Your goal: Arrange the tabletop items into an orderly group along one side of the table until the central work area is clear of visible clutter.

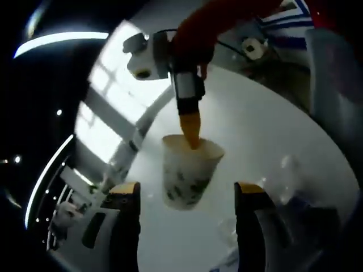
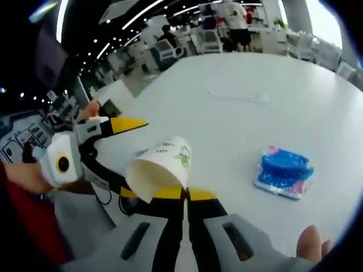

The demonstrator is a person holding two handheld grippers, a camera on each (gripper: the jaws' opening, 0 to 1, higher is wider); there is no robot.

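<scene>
In the left gripper view, the tips of the right gripper (image 1: 193,136) are hidden inside the paper cup (image 1: 190,173), so the grip cannot be judged there. A crumpled clear wrapper (image 1: 295,181) on the counter (image 1: 255,113) is blurred. In the right gripper view, the print on the blue packet (image 2: 282,173) cannot be read.

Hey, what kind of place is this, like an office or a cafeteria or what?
Probably a large open indoor hall, perhaps an office or canteen. Long ceiling light strips run overhead, more white tables and chairs stand behind the big white table, and people stand far back.
</scene>
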